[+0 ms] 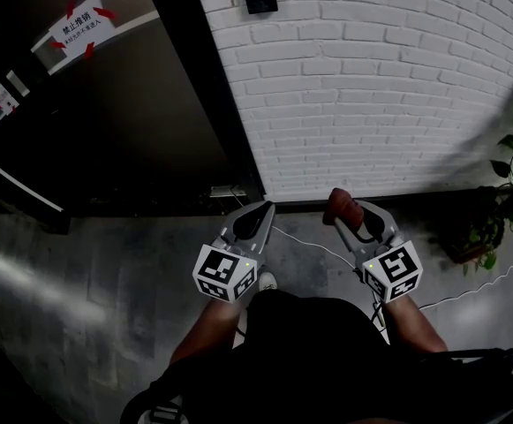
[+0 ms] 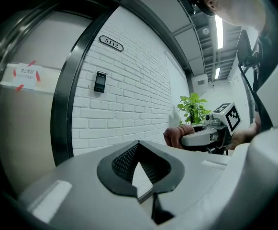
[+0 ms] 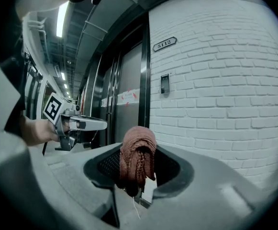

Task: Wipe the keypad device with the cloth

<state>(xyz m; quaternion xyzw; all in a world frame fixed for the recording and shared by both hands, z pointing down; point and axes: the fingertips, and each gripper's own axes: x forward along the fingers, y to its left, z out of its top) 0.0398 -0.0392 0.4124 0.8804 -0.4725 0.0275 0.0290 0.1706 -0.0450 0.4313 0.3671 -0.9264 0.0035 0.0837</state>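
Right gripper (image 3: 139,185) on lumpy knit cloth (image 3: 138,155)

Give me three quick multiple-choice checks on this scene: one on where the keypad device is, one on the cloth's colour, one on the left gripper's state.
1. Where is the keypad device?
A) on the door
B) on the white brick wall, beside the door frame
C) on the floor

2. What colour is the cloth?
A) blue
B) white
C) reddish-brown

3. How is the left gripper?
A) fingers together, nothing between them
B) shut on the cloth
C) wide open

Answers:
1 B: both gripper views show it mounted on the bricks.
2 C: it hangs reddish-brown from the right gripper.
3 A: its own view shows the fingers meeting, with nothing held.
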